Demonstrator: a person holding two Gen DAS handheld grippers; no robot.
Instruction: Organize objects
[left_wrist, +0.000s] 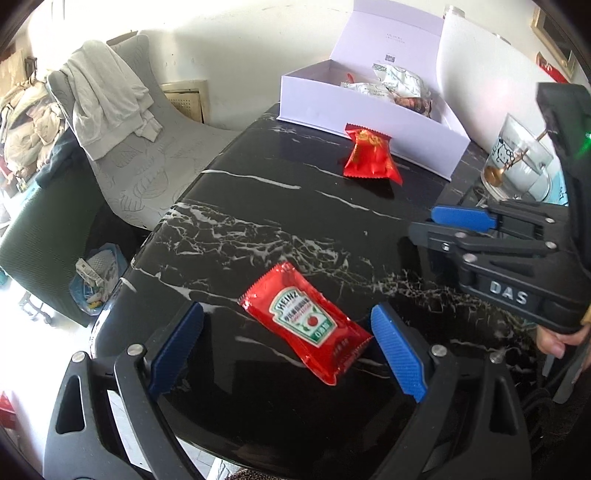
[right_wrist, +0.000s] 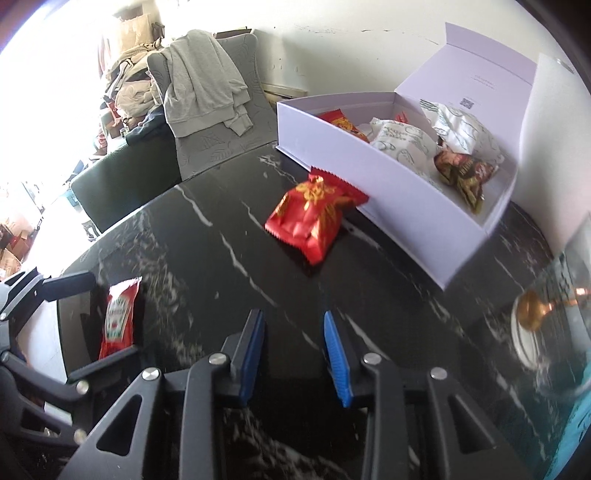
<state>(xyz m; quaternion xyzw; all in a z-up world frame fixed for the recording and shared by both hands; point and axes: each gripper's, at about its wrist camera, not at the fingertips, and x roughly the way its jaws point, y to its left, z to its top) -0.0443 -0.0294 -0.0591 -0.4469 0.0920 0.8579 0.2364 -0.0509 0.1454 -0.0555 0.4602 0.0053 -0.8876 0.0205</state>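
Now the ketchup packet (left_wrist: 308, 321) lies flat on the desk (left_wrist: 258, 206), long axis slanting between the left gripper's (left_wrist: 286, 347) wide-open, empty fingers, while the right gripper (right_wrist: 293, 354), narrowed and empty, points elsewhere.

Glossy marble table (left_wrist: 258, 206); shiny foil ketchup sachet (left_wrist: 306, 325).

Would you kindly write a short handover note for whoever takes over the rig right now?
Left claw: open, empty, its fingers on either side of the ketchup sachet, which lies flat on the black marble table.
Right claw: shut, empty, above bare table.
White box: lid open, already holds several snack packets.
Left to do: the ketchup sachet and the red snack bag, which rests against the box's front wall, are not yet in the box.
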